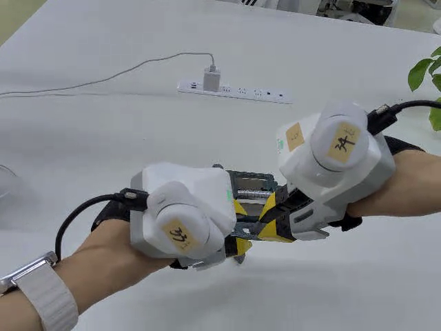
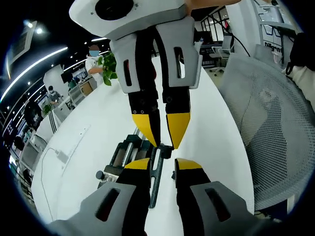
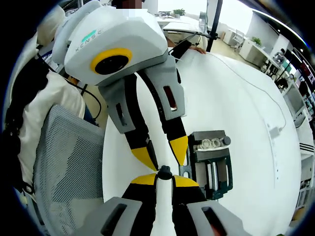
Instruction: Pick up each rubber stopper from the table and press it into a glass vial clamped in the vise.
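Now, right tongs [image 3: 165,180]: the jaws are drawn nearly together. Their yellow tips pinch a small dark round piece that I take for a rubber stopper [image 3: 165,172]; it is too small to be sure.
Left tongs [image 2: 165,166]: the jaws are part-way open and hold nothing. A dark bar [image 2: 156,179] runs along the gap under them, and I cannot tell whether it belongs to the vise.
Tongs to each other: they are tip to tip, very close, with the stopper at the meeting point, low over the table.
Vise [image 3: 212,169]: it stands on the white table [image 1: 103,138], just beside both pairs of tips, with its screw in plain sight.
Glass vials [image 3: 209,143]: they are clamped upright side by side in the vise. Their mouths look clear and unplugged in the right gripper view; the count is hard to make out.
Done so far: by my reading, one stopper is off the table and in the right tongs. No vial looks stoppered yet.
Left to do: the stopper has to go across to a vial mouth and be pressed in, then the same for each other vial. I cannot tell how many stoppers wait.
Farther out: a power strip [image 1: 234,90] with a charger plugged in lies across the table, green leaves [image 1: 427,72] show at its right edge, and a mesh chair [image 2: 266,123] stands beside it.
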`<action>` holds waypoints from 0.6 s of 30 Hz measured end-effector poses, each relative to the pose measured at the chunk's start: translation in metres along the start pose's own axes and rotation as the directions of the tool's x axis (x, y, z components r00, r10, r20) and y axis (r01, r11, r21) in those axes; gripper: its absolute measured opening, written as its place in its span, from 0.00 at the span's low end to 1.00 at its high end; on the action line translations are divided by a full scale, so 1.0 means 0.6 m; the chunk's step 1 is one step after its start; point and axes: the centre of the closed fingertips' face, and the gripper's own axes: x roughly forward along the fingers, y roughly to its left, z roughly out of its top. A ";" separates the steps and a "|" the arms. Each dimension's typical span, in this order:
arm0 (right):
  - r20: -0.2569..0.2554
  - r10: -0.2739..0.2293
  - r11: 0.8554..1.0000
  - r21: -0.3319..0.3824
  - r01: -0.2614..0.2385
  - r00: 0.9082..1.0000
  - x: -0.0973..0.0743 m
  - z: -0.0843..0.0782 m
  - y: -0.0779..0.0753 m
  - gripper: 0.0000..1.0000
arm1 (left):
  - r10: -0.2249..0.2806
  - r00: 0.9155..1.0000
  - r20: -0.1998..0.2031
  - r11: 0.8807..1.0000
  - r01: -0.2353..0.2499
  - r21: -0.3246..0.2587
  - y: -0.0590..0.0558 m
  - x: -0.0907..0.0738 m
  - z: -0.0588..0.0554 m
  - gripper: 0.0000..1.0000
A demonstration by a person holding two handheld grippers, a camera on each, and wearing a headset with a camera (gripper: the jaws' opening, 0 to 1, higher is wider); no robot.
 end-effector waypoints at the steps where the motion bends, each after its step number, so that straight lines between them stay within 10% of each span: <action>1: -0.003 0.001 1.000 0.002 -0.001 1.000 0.000 0.000 0.001 0.07 | -0.001 1.000 -0.002 1.000 0.001 0.003 -0.001 0.000 0.000 0.15; 18: -0.025 0.020 1.000 -0.003 -0.020 0.999 0.009 -0.002 0.007 0.07 | -0.035 0.999 -0.005 0.999 0.035 0.025 -0.015 0.001 0.002 0.05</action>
